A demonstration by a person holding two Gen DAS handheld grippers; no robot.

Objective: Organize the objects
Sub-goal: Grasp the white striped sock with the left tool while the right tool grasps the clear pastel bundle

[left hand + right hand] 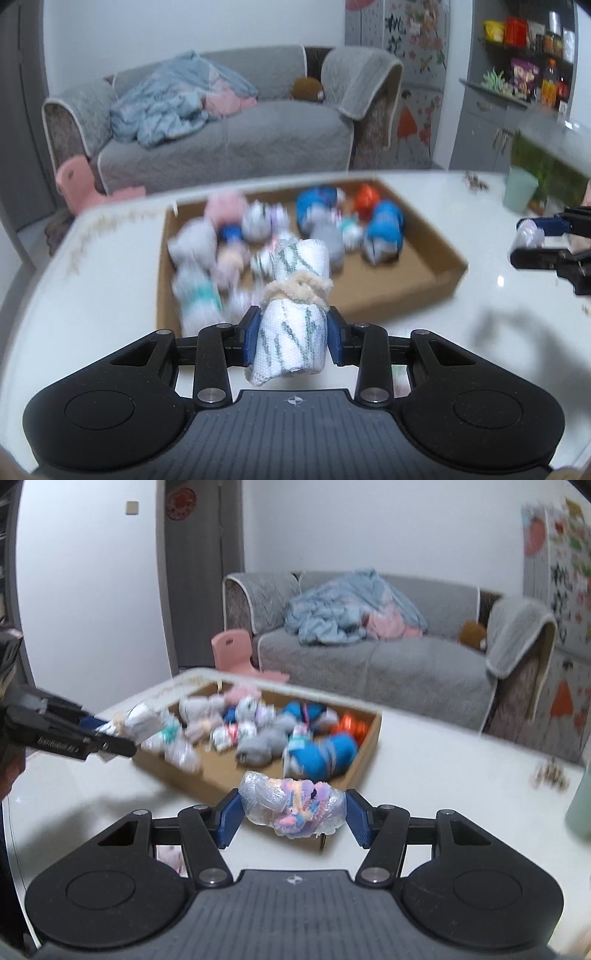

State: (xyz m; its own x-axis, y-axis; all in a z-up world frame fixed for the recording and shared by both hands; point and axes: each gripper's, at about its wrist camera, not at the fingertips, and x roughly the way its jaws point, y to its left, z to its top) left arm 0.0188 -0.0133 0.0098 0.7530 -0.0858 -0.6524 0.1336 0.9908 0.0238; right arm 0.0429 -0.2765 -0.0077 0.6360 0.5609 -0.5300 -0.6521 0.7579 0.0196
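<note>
The left gripper (291, 341) is closed on a rolled white sock bundle (293, 314): both blue pads press its lower sides. The bundle is white with grey-green markings and a beige fuzzy band around its middle; it stands upright above the table. The right gripper (291, 814) is closed on a plastic-wrapped bundle (291, 805), clear film over pink, purple, blue and yellow fabric, held crosswise between the 2 blue pads.

Beyond both grippers, a shallow cardboard tray (432, 273) lies flat on the white table (92, 295). It holds blurred rolled bundles (258, 731) in grey, white, pink, blue and orange, packed mainly toward its far and left parts. A pale green cup (519, 192) stands near the table's right side.

Behind the table: a grey sofa (236, 144) carrying a crumpled blue blanket (173, 99), a pink child's chair (232, 653) on the floor, and shelves (524, 59) of packaged goods.
</note>
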